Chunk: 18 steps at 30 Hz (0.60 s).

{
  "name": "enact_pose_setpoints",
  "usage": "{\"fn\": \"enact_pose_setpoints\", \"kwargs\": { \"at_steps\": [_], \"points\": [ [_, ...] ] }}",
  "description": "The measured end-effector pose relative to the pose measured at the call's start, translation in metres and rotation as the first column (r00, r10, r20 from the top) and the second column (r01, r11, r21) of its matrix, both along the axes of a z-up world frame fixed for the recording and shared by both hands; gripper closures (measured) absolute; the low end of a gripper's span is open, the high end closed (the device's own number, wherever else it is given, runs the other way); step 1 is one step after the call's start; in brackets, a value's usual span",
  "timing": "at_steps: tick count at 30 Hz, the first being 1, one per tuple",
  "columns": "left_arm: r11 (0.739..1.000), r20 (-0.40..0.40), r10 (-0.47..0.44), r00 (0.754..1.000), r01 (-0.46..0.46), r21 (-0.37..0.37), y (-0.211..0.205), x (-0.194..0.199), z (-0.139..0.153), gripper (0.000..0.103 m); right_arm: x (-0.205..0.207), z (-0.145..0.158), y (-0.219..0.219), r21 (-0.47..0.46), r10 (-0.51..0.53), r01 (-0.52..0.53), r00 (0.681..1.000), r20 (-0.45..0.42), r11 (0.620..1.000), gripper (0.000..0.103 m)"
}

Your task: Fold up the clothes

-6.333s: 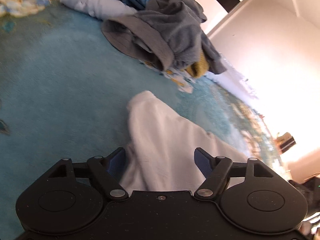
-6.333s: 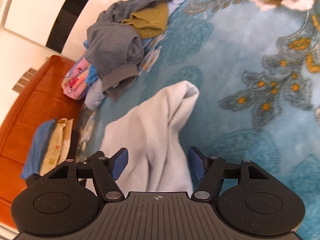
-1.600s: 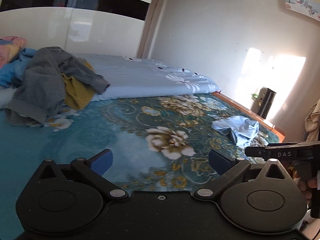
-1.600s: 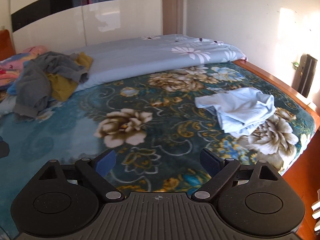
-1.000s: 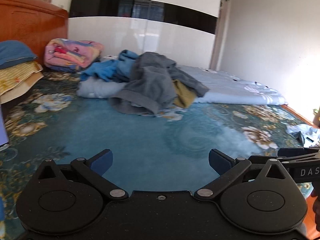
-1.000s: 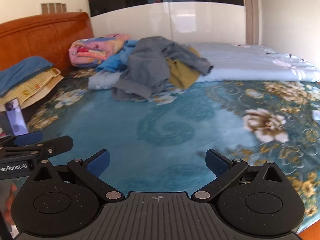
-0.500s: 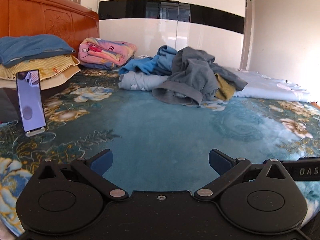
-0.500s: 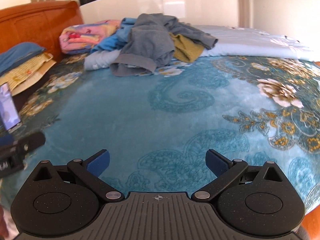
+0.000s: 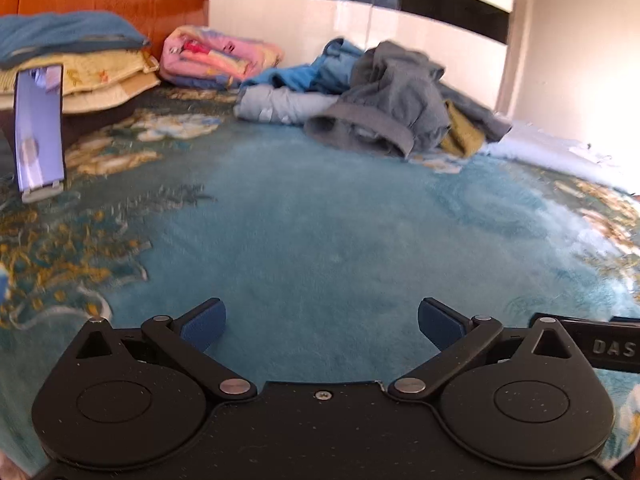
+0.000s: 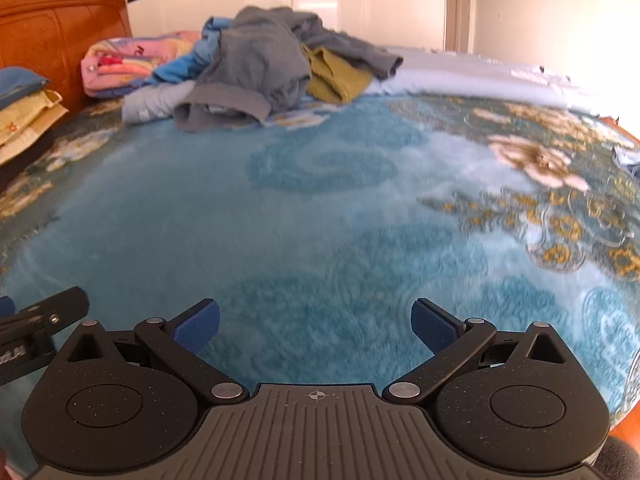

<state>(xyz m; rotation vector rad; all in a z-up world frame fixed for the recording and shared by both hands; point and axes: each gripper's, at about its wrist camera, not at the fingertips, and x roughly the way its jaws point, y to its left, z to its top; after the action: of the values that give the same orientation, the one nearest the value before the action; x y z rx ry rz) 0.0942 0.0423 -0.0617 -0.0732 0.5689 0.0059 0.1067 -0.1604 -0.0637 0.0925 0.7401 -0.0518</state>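
Lying on the blue flowered blanket (image 9: 320, 240), from left to right, are one phone (image 9: 39, 132) standing up, one pink folded quilt (image 9: 216, 58), and one pile of clothes (image 9: 384, 96) at the far side: blue, grey and yellow pieces. Both the left gripper (image 9: 320, 324) and the right gripper (image 10: 315, 322) are spread wide and hold nothing, well apart from the pile.

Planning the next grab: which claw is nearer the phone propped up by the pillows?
Left. The phone stands ahead-left of the left claw; the right claw sits farther right, phone out of its view.
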Motion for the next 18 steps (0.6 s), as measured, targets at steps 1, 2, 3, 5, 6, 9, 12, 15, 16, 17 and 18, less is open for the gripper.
{"fn": "enact_pose_setpoints", "kwargs": {
  "at_steps": [1, 2, 3, 5, 6, 9, 12, 15, 16, 17, 18],
  "points": [
    [1.000, 0.002, 0.006, 1.000, -0.006, 0.019, -0.003, 0.001, -0.002, 0.001, -0.001, -0.001, -0.002, 0.008, -0.003, 0.003, 1.000, 0.002, 1.000, 0.000],
    [0.999, 0.003, 0.009, 1.000, -0.009, 0.038, -0.006, 0.001, -0.004, 0.001, -0.002, -0.002, -0.003, 0.014, -0.005, 0.005, 1.000, 0.007, 1.000, 0.000],
    [0.998, 0.005, 0.010, 1.000, -0.010, 0.056, -0.008, 0.001, -0.005, 0.001, -0.003, -0.002, -0.004, 0.020, -0.006, 0.006, 1.000, 0.011, 1.000, 0.000],
    [0.997, 0.006, 0.023, 1.000, -0.024, 0.078, -0.012, 0.002, -0.007, 0.001, -0.004, -0.001, -0.007, 0.035, -0.007, 0.006, 1.000, 0.017, 0.999, 0.000],
    [0.996, 0.008, 0.026, 1.000, -0.027, 0.088, -0.014, 0.002, -0.008, 0.001, -0.004, -0.001, -0.008, 0.041, -0.007, 0.006, 1.000, 0.018, 0.999, 0.000],
    [0.994, 0.020, 0.037, 0.999, -0.039, 0.105, -0.017, 0.000, -0.011, 0.001, -0.006, -0.001, -0.009, 0.053, -0.004, 0.003, 1.000, 0.021, 0.999, 0.000],
    [0.992, 0.035, 0.050, 0.998, -0.053, 0.113, -0.018, -0.003, -0.014, 0.001, -0.008, 0.000, -0.011, 0.067, 0.001, -0.002, 1.000, 0.025, 0.998, 0.000],
    [0.989, 0.043, 0.057, 0.997, -0.062, 0.131, -0.020, -0.003, -0.014, 0.001, -0.010, 0.001, -0.013, 0.085, 0.004, -0.006, 1.000, 0.030, 0.996, 0.000],
    [0.989, 0.045, 0.060, 0.997, -0.066, 0.133, -0.020, -0.003, -0.014, 0.001, -0.010, 0.001, -0.014, 0.091, 0.004, -0.006, 1.000, 0.031, 0.996, 0.000],
    [0.989, 0.047, 0.061, 0.997, -0.067, 0.134, -0.020, -0.003, -0.014, 0.001, -0.010, 0.001, -0.015, 0.099, 0.003, -0.006, 0.999, 0.032, 0.995, 0.000],
    [0.989, 0.049, 0.062, 0.997, -0.068, 0.135, -0.020, -0.003, -0.014, 0.001, -0.010, 0.000, -0.017, 0.106, 0.001, -0.005, 0.999, 0.033, 0.994, 0.000]
  ]
}}
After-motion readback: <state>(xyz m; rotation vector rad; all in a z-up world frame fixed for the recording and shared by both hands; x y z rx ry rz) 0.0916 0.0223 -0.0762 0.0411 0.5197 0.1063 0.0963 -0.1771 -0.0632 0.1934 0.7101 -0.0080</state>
